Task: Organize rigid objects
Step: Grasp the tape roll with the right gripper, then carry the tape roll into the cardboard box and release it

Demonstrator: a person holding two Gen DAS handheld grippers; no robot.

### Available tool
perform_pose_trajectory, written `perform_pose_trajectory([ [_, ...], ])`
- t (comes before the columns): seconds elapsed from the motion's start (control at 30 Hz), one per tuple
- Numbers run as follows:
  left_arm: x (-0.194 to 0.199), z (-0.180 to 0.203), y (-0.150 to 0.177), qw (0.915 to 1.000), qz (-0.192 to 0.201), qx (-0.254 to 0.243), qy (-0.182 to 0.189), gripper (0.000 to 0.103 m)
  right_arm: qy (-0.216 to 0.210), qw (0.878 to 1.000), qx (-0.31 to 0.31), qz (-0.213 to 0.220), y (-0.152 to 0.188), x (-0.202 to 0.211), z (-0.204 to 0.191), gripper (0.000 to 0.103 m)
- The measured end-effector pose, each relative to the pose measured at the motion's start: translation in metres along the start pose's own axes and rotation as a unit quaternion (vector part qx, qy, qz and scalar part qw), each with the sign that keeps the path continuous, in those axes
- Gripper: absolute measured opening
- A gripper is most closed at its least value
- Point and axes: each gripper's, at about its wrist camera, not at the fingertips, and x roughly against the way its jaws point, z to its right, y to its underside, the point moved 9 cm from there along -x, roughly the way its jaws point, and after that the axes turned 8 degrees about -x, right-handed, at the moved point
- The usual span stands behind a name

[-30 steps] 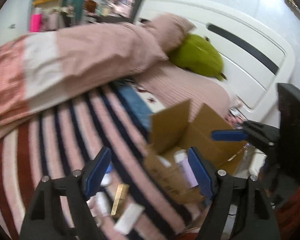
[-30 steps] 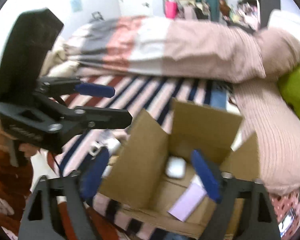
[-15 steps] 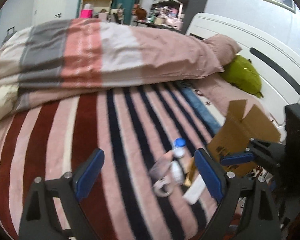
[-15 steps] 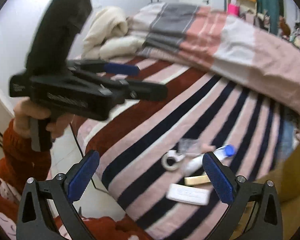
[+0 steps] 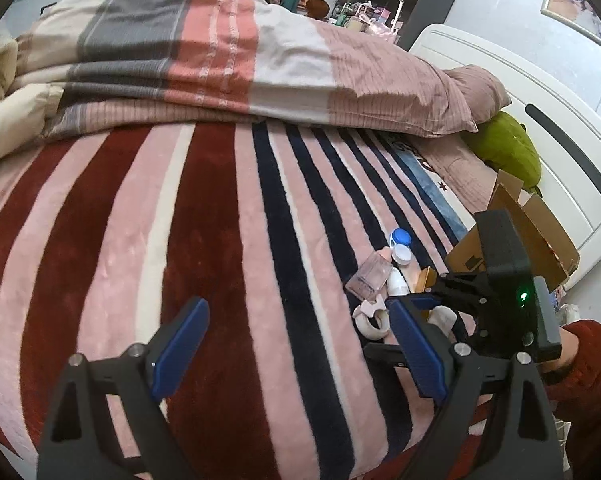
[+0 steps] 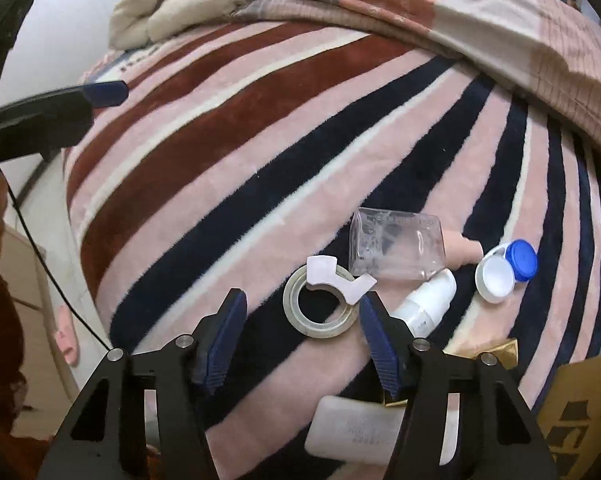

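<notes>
Two grippers over striped bed blanket (image 6: 204, 168): left gripper (image 5: 296, 344) fingers wide apart, empty; right gripper (image 6: 300, 332) fingers just been closing (nothing gripped), tape roll (image 6: 320, 308) just beyond tips.

Each tool is matte black plastic: two triangular open-frame arms with silver screw heads at the joints, each tipped with a ribbed blue pad. The left tool (image 5: 296, 354) shows the same build as the right tool (image 6: 302, 338). The right tool's boxy black housing carries a small green light. A thin black cable trails below the left tool. The person's sleeve (image 5: 592, 364) is rust-red fleece.
</notes>
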Motion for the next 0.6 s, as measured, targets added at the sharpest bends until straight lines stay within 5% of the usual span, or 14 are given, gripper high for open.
perform_pose_trajectory([
  [0.2, 0.002, 0.006, -0.003, 0.9999, -0.001, -0.012, 0.004, 0.090, -0.002, 1.000, 0.013, -0.017, 0.007, -0.002, -0.007, 0.054],
  [0.27, 0.003, 0.007, -0.004, 0.9999, -0.002, -0.014, 0.006, 0.090, 0.013, 1.000, 0.007, -0.012, 0.005, -0.002, -0.003, 0.035],
  [0.4, 0.004, 0.014, -0.002, 0.9997, -0.009, -0.020, 0.008, 0.090, 0.001, 1.000, 0.002, 0.008, 0.003, 0.011, -0.006, 0.035],
  [0.6, 0.009, 0.056, -0.019, 0.9958, -0.006, -0.033, 0.085, 0.090, -0.025, 0.996, 0.025, 0.080, -0.011, 0.085, -0.026, 0.035],
])
